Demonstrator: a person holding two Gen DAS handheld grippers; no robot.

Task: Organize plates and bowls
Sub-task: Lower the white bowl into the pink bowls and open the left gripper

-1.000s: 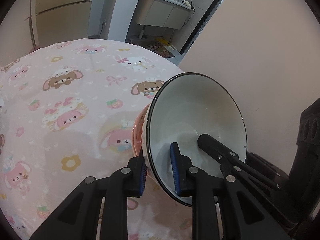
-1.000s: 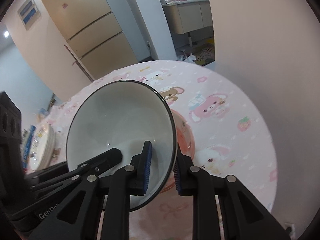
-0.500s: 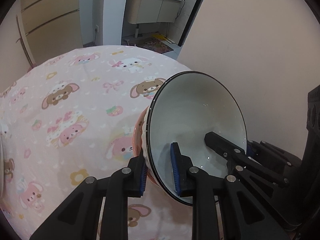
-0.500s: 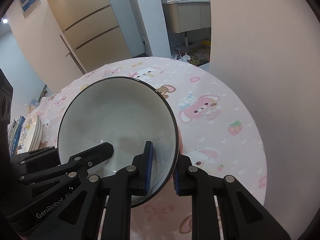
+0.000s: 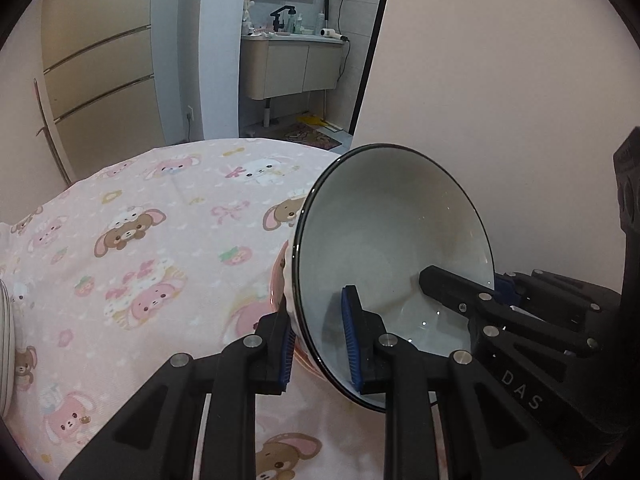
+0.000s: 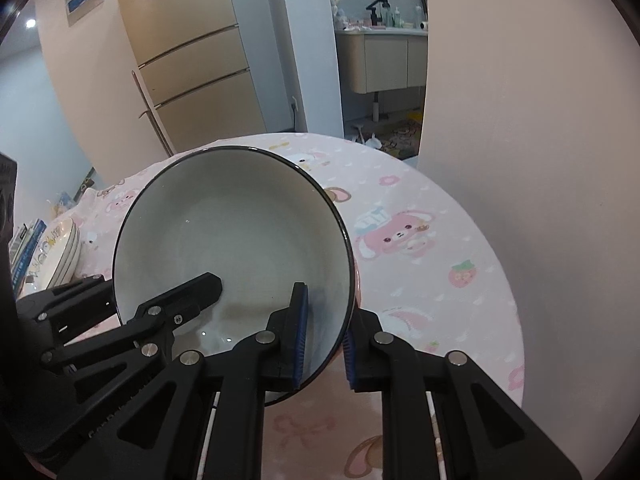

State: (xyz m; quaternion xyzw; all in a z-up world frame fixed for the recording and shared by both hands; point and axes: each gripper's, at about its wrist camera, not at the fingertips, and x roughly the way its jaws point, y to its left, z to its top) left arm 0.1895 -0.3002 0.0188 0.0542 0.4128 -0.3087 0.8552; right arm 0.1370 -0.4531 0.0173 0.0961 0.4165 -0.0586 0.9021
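A white bowl with a thin black rim (image 5: 392, 240) (image 6: 232, 236) is held by both grippers above the pink cartoon tablecloth. My left gripper (image 5: 318, 344) is shut on its left wall, one pad inside and one outside. My right gripper (image 6: 324, 340) is shut on its right wall the same way. Each gripper shows in the other's view, reaching into the bowl. A pink bowl (image 5: 280, 276) sits right behind and under the white bowl, mostly hidden; only a sliver shows in the right wrist view (image 6: 357, 280).
A stack of white plates (image 6: 60, 252) stands at the table's left side; its edge shows in the left wrist view (image 5: 6, 344). A wall (image 5: 500, 100) runs close along the table's right edge. A fridge (image 6: 192, 68) and a bathroom doorway lie beyond.
Both grippers and the white bowl have pulled back and tilted up a little; more of the room and the plate stack have come into view. The grips are unchanged.
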